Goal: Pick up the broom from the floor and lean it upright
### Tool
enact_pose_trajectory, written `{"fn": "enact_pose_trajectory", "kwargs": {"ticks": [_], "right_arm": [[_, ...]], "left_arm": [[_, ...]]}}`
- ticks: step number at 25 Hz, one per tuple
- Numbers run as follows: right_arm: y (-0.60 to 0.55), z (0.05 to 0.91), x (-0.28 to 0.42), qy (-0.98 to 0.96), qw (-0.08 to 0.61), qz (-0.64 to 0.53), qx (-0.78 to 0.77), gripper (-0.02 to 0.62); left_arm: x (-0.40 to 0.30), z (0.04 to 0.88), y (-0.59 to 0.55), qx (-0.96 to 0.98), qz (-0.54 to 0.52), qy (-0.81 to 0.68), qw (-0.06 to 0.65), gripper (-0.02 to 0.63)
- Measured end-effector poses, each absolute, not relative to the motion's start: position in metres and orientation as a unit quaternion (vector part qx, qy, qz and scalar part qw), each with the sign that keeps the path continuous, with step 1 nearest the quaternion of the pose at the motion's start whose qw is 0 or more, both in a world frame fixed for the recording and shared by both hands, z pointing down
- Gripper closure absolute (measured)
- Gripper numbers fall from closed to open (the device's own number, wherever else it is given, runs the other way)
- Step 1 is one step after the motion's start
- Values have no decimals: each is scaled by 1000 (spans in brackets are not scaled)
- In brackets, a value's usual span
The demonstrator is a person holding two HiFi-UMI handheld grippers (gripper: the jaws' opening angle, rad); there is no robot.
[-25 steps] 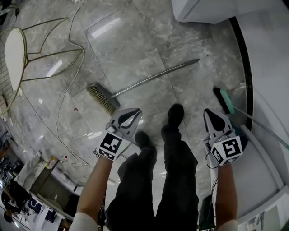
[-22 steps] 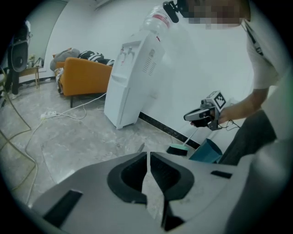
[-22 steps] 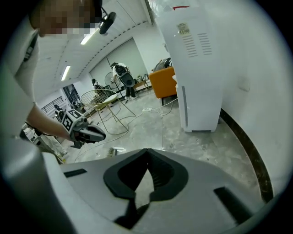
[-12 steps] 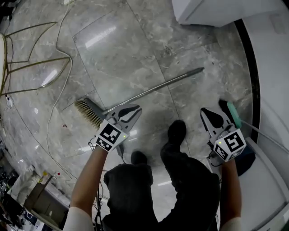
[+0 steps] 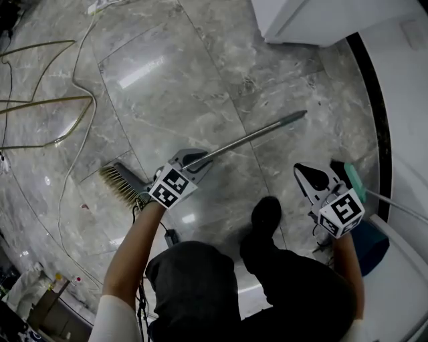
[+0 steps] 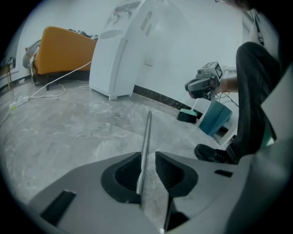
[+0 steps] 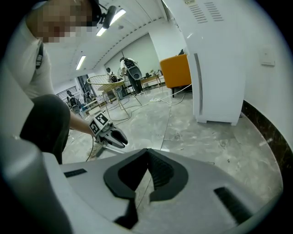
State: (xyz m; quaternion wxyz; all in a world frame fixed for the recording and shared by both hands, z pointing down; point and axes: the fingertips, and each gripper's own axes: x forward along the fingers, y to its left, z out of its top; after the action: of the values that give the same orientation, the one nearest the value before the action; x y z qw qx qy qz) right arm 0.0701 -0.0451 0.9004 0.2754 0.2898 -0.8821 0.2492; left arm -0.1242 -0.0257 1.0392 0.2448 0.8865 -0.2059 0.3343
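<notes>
The broom lies flat on the grey marble floor, its metal handle [image 5: 254,135] running up to the right and its bristle head [image 5: 120,184] at the lower left. My left gripper [image 5: 199,160] is down at the handle near the head. In the left gripper view the handle [image 6: 147,132] runs between the two jaws of the left gripper [image 6: 149,156]; the jaws have just been opening and there is a gap beside the handle, so it is open. My right gripper [image 5: 302,172] hangs to the right of the handle, away from the broom, with its tips [image 7: 147,151] meeting, shut and empty.
A green-headed brush [image 5: 349,179] and a teal bin [image 5: 372,244] stand by the right wall. A white appliance [image 5: 314,20] is at the back. A cable [image 5: 75,127] and a gold wire frame [image 5: 33,103] lie at the left. The person's shoe [image 5: 267,214] is between the grippers.
Both grippers have sunk towards the floor as the person crouched. The left gripper has come down over the broom handle near the head, and its jaws now stand apart round it.
</notes>
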Motion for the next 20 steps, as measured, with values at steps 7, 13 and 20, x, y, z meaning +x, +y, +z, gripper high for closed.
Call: {"fn": "enact_pose_trajectory", "kwargs": {"ticks": [7,13,20], "right_arm": [[-31,927,59,-886,272,249,282,594],[-25,943,57,-882,280,250,285,594],[-29,939,63,-878,288,243,294,594]], "left_arm": [[-118,1086,-13,877,390,-185,212,476],[-119,1123,-8,859,434,-190,192,409],[-123,1130,-12,861,443,-200,152,482]]}}
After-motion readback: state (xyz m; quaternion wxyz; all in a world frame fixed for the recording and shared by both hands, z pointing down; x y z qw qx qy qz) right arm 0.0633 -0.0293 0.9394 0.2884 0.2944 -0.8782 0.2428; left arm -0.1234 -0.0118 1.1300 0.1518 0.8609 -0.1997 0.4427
